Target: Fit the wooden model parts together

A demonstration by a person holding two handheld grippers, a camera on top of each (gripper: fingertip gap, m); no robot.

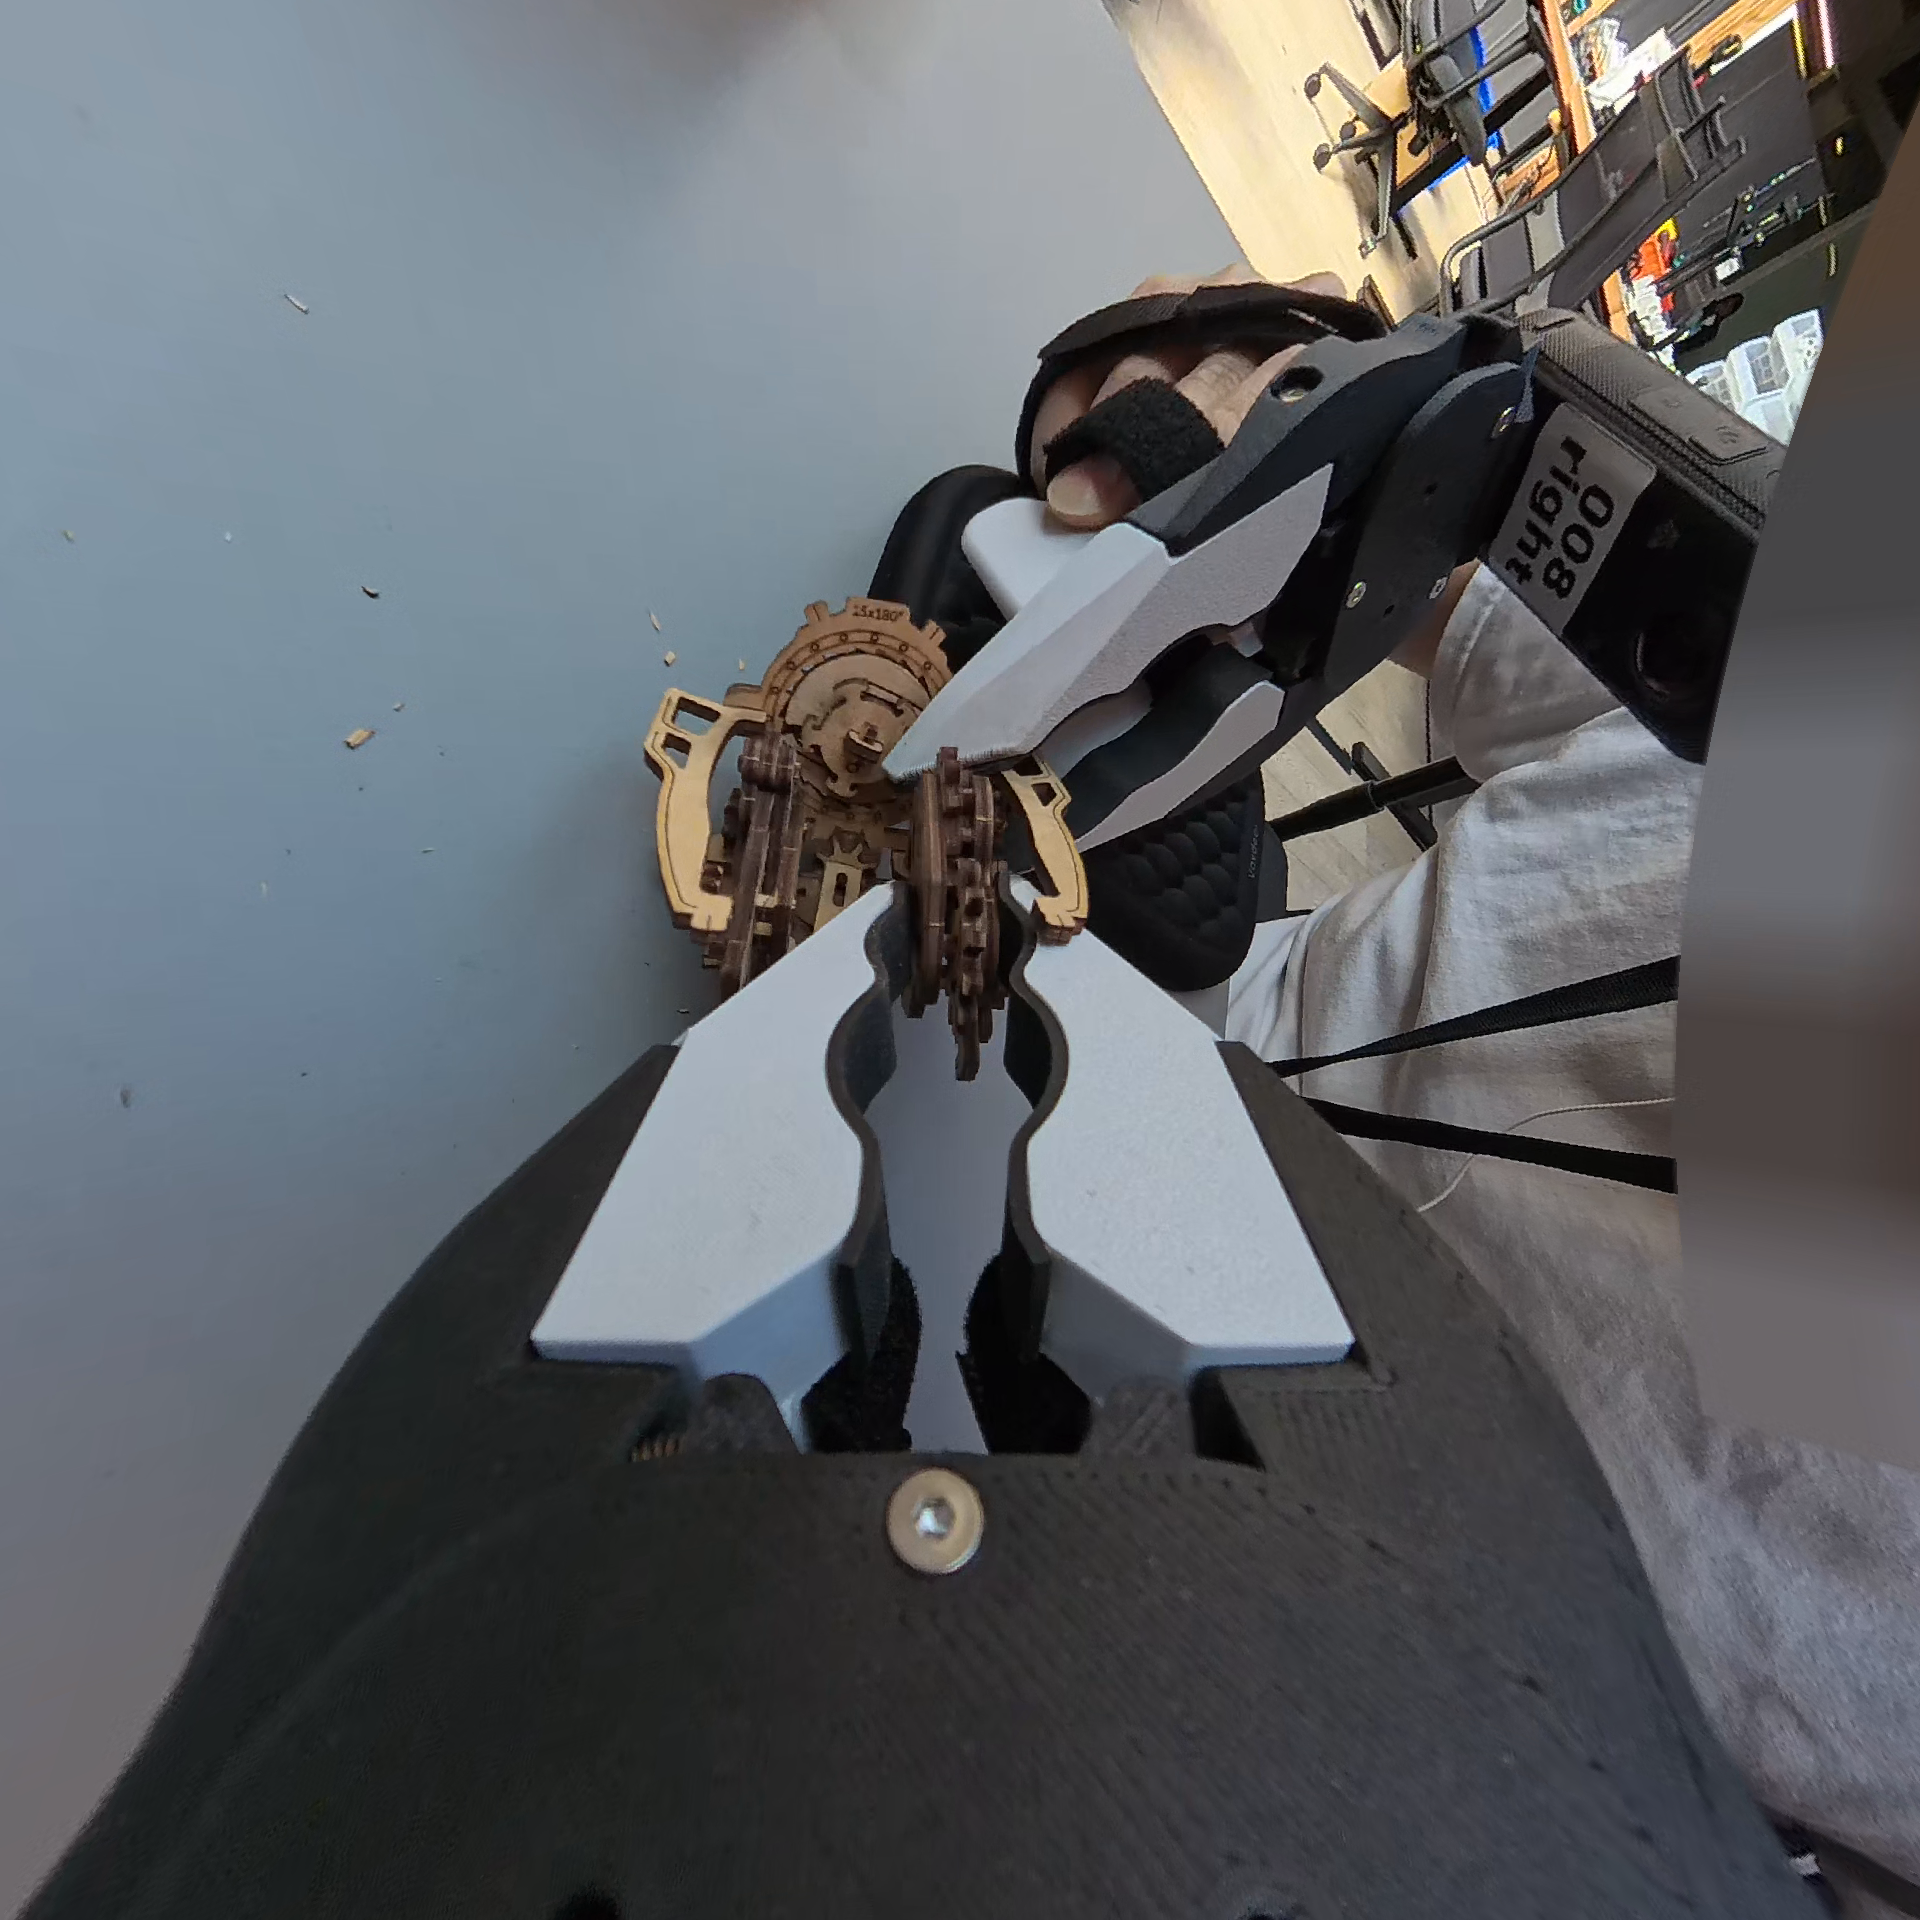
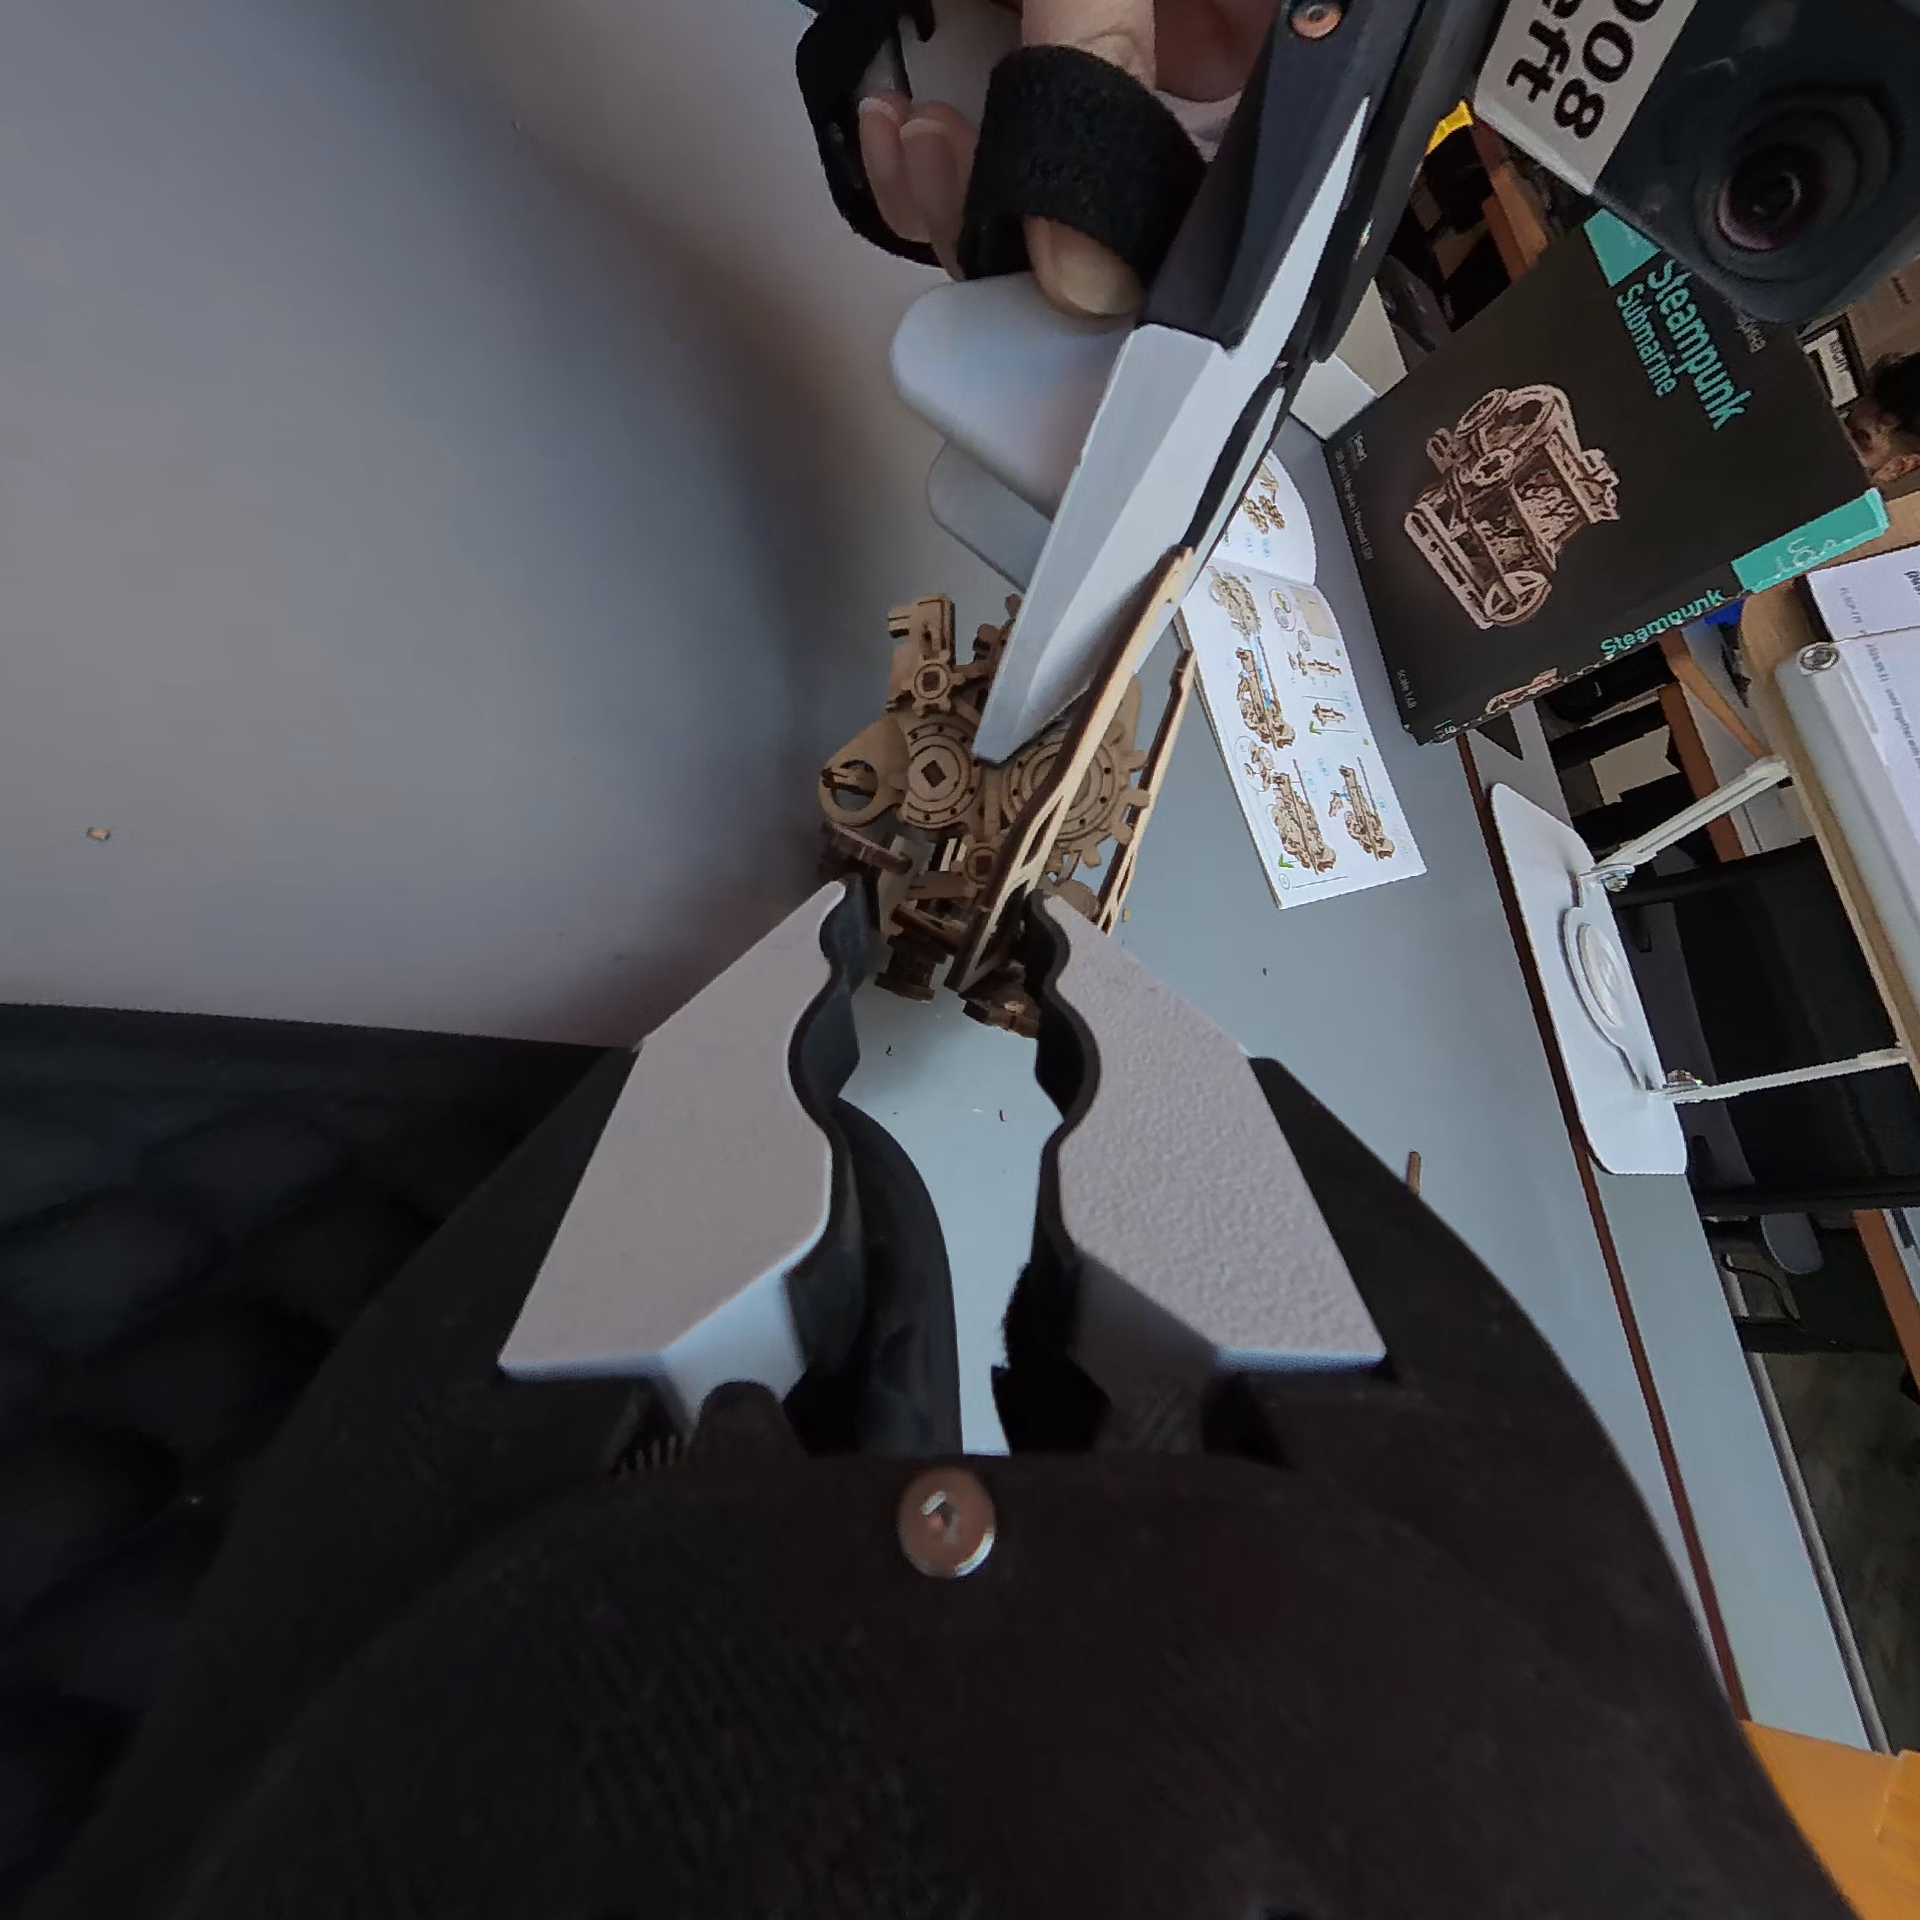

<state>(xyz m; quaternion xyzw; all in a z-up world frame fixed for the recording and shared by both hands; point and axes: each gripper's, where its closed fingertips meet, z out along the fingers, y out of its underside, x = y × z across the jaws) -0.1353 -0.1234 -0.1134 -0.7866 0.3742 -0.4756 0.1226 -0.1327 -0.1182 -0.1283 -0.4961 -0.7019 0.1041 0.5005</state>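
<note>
Wooden model [image 1: 831, 790], partly built: light round face plate with side brackets, darker gear stacks in front. It sits held up over the grey table [image 1: 312, 623], between both grippers.

Left gripper [image 1: 951, 914] is clamped on a dark gear stack [image 1: 956, 914] of the model; fingers nearly together, gears pinched between the tips. In the right wrist view the same gripper [image 2: 1029, 727] comes in from the top, its fingers sandwiching a thin light plate edge.

Right gripper [image 2: 940, 935] has its tips on either side of the model's [image 2: 966, 821] lower edge, gripping a thin plate and the dark bits under it; a narrow gap shows behind the tips. From the left wrist view the right gripper [image 1: 951, 753] comes down from upper right, tips touching the top of the gear stack.

A hand [image 1: 1143, 416] with black straps works the right gripper; another strapped hand [image 2: 997, 156] works the left.

Wood chips [image 1: 358, 738] scattered on the table. Instruction sheet [image 2: 1299, 717] lies flat beyond the model, dark kit box [image 2: 1579, 488] just beside it. Office chairs [image 1: 1455, 94] far back.
</note>
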